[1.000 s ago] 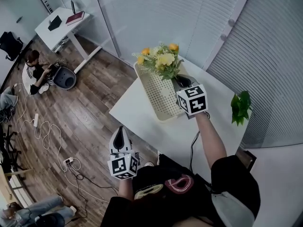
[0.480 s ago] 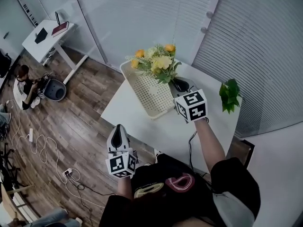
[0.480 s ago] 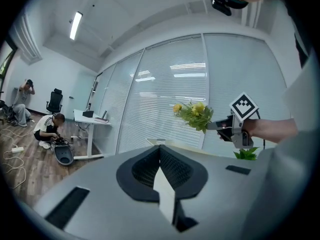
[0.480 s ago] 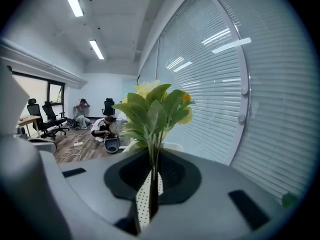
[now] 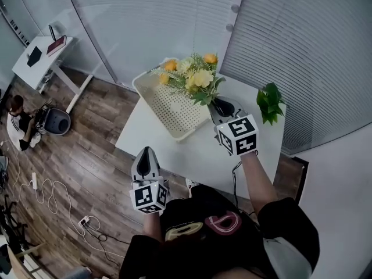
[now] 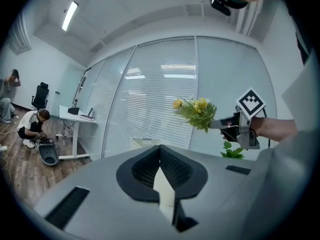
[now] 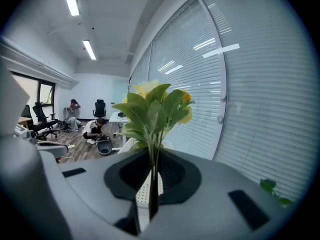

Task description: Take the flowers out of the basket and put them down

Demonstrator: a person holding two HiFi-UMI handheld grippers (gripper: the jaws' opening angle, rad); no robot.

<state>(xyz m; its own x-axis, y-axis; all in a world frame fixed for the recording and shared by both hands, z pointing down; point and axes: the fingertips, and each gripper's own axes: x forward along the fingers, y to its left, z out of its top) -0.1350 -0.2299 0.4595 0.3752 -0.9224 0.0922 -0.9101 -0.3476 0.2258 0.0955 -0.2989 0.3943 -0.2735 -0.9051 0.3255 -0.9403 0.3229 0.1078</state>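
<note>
A bunch of yellow and orange flowers [image 5: 193,77] with green leaves hangs in the air over the right rim of the white perforated basket [image 5: 165,106]. My right gripper [image 5: 222,110] is shut on its stems. In the right gripper view the thin stems run down between the closed jaws [image 7: 154,176], and the leaves and blooms [image 7: 152,109] fill the middle. My left gripper [image 5: 146,158] is off the table's near left edge, shut and empty. From the left gripper [image 6: 161,166] I see the flowers [image 6: 197,113] held up at the right, above the basket [image 6: 142,143].
The basket lies on a white table [image 5: 197,156]. A small green plant [image 5: 268,102] stands at the table's far right corner. Window blinds run behind the table. On the wooden floor at left are a seated person [image 5: 17,124], a white desk [image 5: 40,54] and cables.
My right gripper has lifted the flowers and carried them right, from over the basket's far end towards its right rim. My left gripper has shifted a little along the table's near edge.
</note>
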